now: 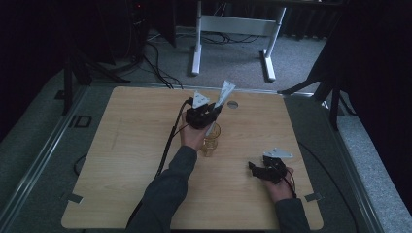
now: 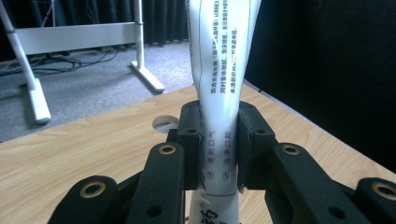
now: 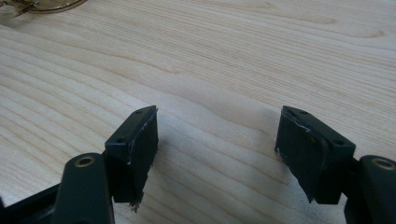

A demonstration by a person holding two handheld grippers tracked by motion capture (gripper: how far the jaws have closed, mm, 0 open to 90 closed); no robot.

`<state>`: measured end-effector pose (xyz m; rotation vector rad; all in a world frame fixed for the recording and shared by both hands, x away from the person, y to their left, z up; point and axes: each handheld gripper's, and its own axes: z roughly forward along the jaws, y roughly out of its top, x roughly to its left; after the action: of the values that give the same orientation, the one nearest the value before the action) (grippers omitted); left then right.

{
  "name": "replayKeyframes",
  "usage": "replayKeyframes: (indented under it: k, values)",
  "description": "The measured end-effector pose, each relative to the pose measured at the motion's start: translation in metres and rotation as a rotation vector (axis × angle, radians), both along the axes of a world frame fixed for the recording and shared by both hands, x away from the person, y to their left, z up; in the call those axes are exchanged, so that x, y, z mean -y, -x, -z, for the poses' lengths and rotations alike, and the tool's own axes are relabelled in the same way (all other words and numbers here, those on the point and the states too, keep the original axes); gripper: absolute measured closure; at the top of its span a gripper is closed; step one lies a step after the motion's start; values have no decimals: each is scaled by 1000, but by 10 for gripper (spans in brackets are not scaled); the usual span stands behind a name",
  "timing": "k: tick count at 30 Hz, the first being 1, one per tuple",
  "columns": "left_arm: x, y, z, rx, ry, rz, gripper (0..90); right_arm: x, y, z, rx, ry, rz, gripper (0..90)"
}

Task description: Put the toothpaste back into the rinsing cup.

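Note:
My left gripper (image 1: 210,112) is shut on a white toothpaste tube (image 1: 222,97) printed with small text, held over a clear amber glass (image 1: 211,141) near the table's middle. In the left gripper view the tube (image 2: 219,70) stands upright, pinched between the two black pads (image 2: 192,140), its flat crimped end pointing up. The tube's lower end dips toward the glass; whether it touches the glass is hidden. My right gripper (image 1: 256,168) rests low over the wood at the front right, open, with bare table between its pads (image 3: 140,140).
The wooden table (image 1: 126,160) has a round cable hole (image 1: 232,104) near its far edge, just behind the glass. A white desk frame (image 1: 233,29) and cables stand on the carpet beyond. The amber glass rim (image 3: 42,4) shows at the right gripper view's top left.

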<state>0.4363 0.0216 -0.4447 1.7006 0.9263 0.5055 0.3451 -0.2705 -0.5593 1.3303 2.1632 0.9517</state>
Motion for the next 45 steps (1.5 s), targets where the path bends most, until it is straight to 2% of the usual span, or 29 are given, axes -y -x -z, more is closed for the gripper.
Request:
replayKeyframes:
  k: [16, 32, 38, 41, 42, 43, 45]
  values:
    - [3, -2, 6, -5, -26, 3, 739, 0, 0, 0, -1, -1, -1, 293]
    - [2, 9, 13, -3, -63, 23, 735, 0, 0, 0, -1, -1, -1, 293]
    - [1, 15, 19, -1, -108, 38, 729, 0, 0, 0, -1, 0, -1, 293]
    - [0, 17, 20, 2, -98, 40, 703, 0, 0, 0, -1, 0, -1, 293]
    - [-1, 18, 20, 10, -83, 36, 679, 0, 0, 0, -1, 0, -1, 293]
    - [-3, 20, 18, 22, -61, 38, 705, 0, 0, 0, -1, 0, -1, 293]
    - [-6, 22, 13, 38, -47, 35, 682, 0, 1, 0, -2, 0, -1, 293]
